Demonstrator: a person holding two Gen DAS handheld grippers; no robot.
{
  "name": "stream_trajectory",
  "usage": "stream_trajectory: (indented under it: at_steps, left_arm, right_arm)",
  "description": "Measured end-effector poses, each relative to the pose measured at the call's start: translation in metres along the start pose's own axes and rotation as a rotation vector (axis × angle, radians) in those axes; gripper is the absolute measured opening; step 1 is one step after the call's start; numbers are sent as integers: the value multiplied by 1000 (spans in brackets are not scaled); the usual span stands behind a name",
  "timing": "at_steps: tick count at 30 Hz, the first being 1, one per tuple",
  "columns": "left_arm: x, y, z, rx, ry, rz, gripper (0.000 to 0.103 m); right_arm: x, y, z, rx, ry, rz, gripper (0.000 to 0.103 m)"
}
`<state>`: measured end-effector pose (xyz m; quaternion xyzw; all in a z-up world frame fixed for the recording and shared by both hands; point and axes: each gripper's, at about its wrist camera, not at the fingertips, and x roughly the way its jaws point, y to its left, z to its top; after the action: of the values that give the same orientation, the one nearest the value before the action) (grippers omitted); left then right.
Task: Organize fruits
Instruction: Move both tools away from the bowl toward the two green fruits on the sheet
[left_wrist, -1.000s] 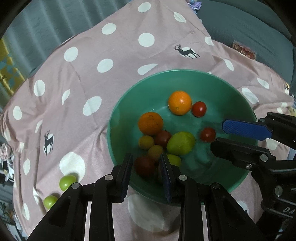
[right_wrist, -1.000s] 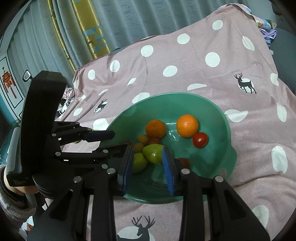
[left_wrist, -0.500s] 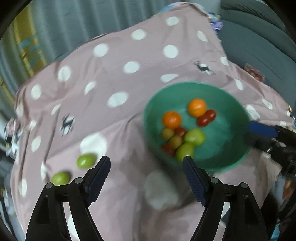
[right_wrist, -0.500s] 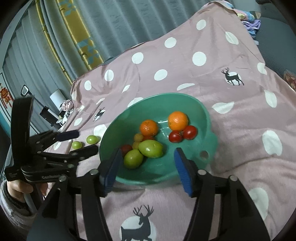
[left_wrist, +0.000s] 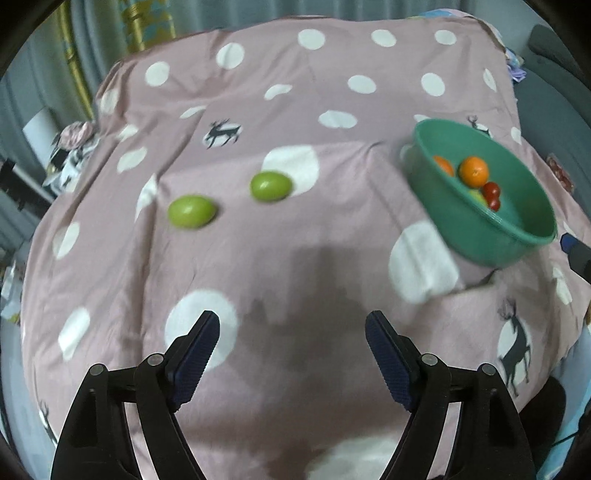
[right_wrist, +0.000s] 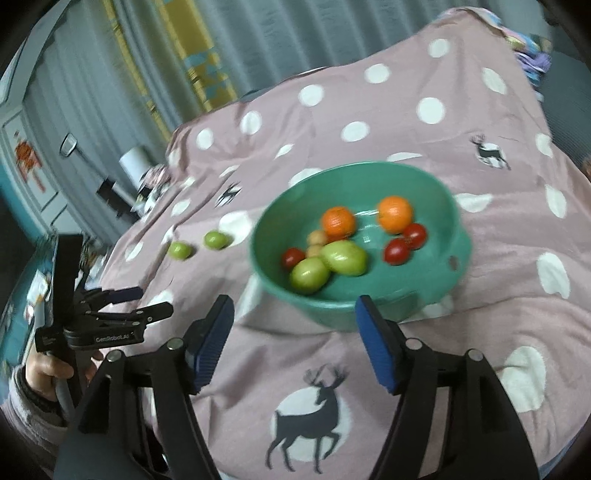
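A green bowl on the pink spotted cloth holds two oranges, red tomatoes, green fruits and small yellow ones. It also shows at the right of the left wrist view. Two green fruits lie on the cloth left of the bowl, also in the right wrist view. My left gripper is open and empty, above the cloth short of those fruits. My right gripper is open and empty, just in front of the bowl.
The pink cloth with white dots and deer prints covers the whole surface and falls off at its edges. Curtains hang behind. A grey sofa stands at the far right. Small clutter lies at the cloth's left edge.
Both grippers have opened and pulled back from the bowl. The left one has swung left toward the two green fruits on the cloth. The bowl holds one more red tomato.
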<state>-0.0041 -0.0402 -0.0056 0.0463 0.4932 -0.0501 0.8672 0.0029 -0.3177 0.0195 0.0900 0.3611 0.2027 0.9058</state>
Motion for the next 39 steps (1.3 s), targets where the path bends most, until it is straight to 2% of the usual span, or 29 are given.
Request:
stream_trajectory:
  at_steps: [2,8,10,12,13,16,25,39]
  left_arm:
    - [-3,4,-7,0,-2,24,91]
    - [-12,16,-17,-15,-27,45,91]
    - [-15,19,-20,-13,-43,49,92]
    - [-18,22,-21,-20,-66,45,92]
    - [-20,24,-22,-24,-78,42,93]
    - [-24,31,-24,-36,-111,37,97]
    - [-29,45,-27,-59,-181,23,97]
    - [-23,67,-29,-91,-196,-1,98]
  right_arm:
    - [2,11,-3,-35,16,15,76]
    - [10,32,-8,-63,54,55,78]
    - [13,38,-10,-64,66,68,81]
    - [16,43,-11,-59,80,74,90]
    - [19,46,-11,-56,86,78,91]
    - [25,56,-13,-62,113,99,91]
    - [38,82,-5,-114,139,102,91]
    - [58,104,5,-170,177,66,91]
